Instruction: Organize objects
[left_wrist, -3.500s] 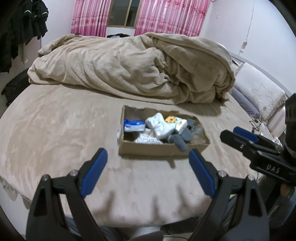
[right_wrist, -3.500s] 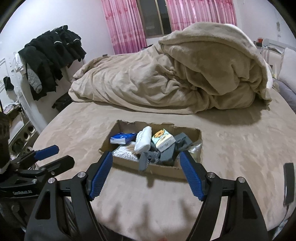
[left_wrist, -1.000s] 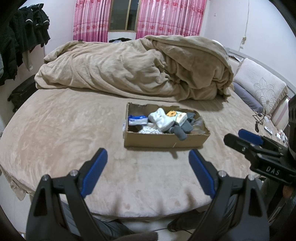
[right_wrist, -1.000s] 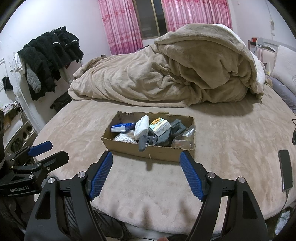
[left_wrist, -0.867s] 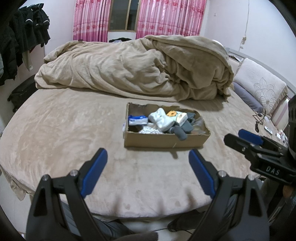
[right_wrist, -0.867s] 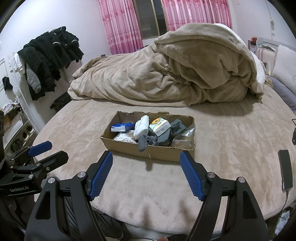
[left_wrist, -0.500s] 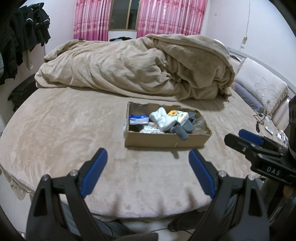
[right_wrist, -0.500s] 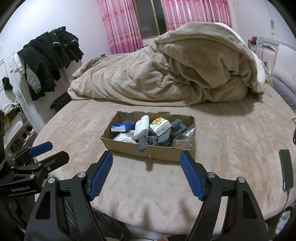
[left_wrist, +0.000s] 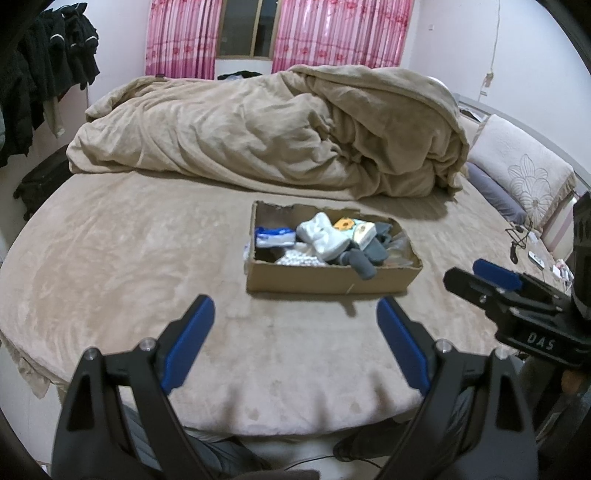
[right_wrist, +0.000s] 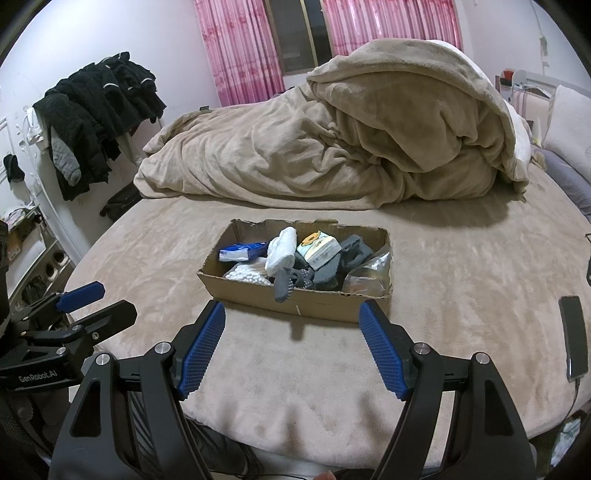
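Note:
A shallow cardboard box (left_wrist: 325, 282) (right_wrist: 332, 304) sits mid-bed on the tan bedspread. It holds a white sock (left_wrist: 323, 236) (right_wrist: 281, 249), grey socks (left_wrist: 364, 263) (right_wrist: 332, 266), a blue-white packet (left_wrist: 275, 236) (right_wrist: 242, 253), cotton swabs (right_wrist: 245, 275), a small printed carton (right_wrist: 319, 248) and a clear bag (right_wrist: 369, 277). My left gripper (left_wrist: 293, 328) is open and empty, short of the box's front wall. My right gripper (right_wrist: 291, 338) is open and empty, also just short of the box. Each gripper shows at the other view's edge.
A heaped tan duvet (left_wrist: 266, 133) (right_wrist: 332, 140) fills the far side of the bed. Pillows (left_wrist: 524, 173) lie at the right. A phone (right_wrist: 574, 339) lies on the bed's right edge. Dark clothes (right_wrist: 92, 122) hang at the left wall. The bed's front edge lies below both grippers.
Over the last second almost nothing moved. Compared with 3.5 s ago, both grippers have pulled back from the box, which now looks farther off.

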